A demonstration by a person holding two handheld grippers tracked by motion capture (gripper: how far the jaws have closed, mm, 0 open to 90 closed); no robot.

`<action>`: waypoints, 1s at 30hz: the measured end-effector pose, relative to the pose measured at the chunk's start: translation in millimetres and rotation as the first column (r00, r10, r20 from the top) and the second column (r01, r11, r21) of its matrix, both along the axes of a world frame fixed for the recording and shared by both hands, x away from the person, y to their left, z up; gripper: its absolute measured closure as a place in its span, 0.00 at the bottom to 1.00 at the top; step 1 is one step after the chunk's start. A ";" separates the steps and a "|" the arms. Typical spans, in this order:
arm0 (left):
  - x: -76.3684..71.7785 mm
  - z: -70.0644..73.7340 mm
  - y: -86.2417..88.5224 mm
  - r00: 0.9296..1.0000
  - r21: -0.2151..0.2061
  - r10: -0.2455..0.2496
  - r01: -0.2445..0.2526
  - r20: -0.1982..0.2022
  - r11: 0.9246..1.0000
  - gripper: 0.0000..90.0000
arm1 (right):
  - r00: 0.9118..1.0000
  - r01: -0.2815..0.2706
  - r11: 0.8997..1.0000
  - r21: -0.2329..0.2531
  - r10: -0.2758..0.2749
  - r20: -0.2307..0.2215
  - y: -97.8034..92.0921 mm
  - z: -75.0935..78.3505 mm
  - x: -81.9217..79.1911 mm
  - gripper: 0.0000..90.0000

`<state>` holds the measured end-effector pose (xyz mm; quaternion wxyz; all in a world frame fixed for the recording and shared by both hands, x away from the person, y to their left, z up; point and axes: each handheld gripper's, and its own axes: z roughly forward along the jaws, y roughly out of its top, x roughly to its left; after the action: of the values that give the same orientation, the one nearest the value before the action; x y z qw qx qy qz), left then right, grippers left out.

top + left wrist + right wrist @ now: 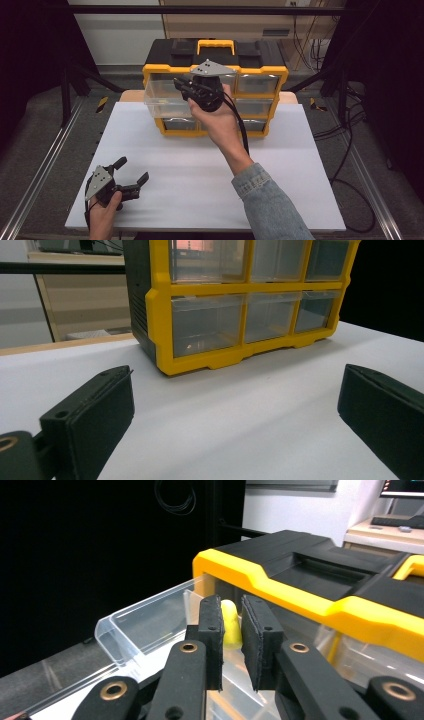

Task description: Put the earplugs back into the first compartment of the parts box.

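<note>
We held the right gripper [231,630] over the drawer [160,97], pulled out at the organizer's [260,75] top left, jaws narrow around a small yellow piece [231,625] so it could drop in. Our left gripper [131,176] rested near-left, jaws wide, empty.

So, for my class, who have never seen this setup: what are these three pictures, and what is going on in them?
A person holds a hand tool with two black jaws in each hand. One camera looks down from above; one more rides on each tool and looks along its jaws. On the white table stands a yellow and black organizer with clear drawers. Its top left drawer is pulled out. The right gripper hangs over that drawer, its jaws nearly closed around a small yellow piece. The left gripper rests open near the table's front corner, holding nothing.
</note>
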<state>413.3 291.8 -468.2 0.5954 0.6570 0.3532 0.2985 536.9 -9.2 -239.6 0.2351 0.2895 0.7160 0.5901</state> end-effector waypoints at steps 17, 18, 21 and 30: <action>2.7 -0.4 -1.3 1.000 0.003 0.006 -0.006 0.000 1.000 0.01 | 0.997 0.058 0.997 0.046 -0.061 0.056 -8.7 8.3 -8.0 0.20; 3.0 -0.5 -0.6 1.000 0.004 0.008 -0.008 0.000 1.000 0.01 | 0.996 0.059 0.997 0.056 -0.063 0.062 -11.4 9.1 -8.4 0.16; 2.3 -0.6 0.0 1.000 0.004 0.008 -0.008 0.000 1.000 0.01 | 0.995 0.040 0.996 0.078 -0.046 0.083 -17.9 7.8 -11.2 0.09; 0.5 -0.2 1.3 1.000 0.006 0.017 -0.017 0.003 1.000 0.01 | 0.993 0.064 0.992 0.104 -0.074 0.088 -39.5 -7.0 -17.6 0.09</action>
<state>413.9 293.1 -468.4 0.5915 0.6553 0.3572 0.3054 519.3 -48.8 -246.5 0.2730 0.2982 0.6631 0.6299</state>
